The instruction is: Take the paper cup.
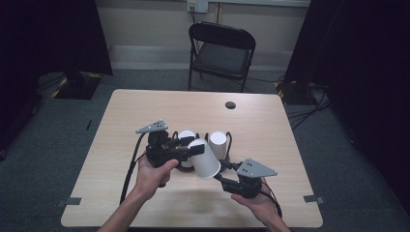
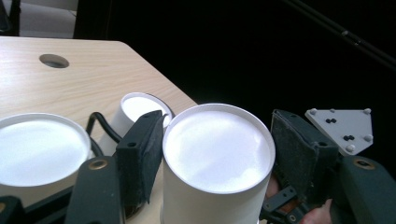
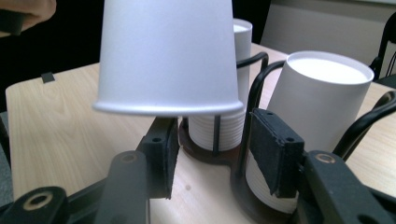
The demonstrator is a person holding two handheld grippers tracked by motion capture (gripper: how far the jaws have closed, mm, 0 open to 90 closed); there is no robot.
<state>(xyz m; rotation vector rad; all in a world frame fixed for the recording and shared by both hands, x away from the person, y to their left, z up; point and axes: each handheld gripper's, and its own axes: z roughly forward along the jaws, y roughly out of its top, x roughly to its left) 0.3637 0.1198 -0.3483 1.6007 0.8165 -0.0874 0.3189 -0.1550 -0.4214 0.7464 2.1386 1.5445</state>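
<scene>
Your left gripper (image 1: 191,150) has its jaws pinching the upside-down white paper cup (image 1: 205,158), held tilted above the table (image 1: 145,108), just in front of two cup stacks (image 1: 218,143). Your right gripper (image 1: 223,180), jaws spread with nothing between them, sits below the cup's rim.
</scene>
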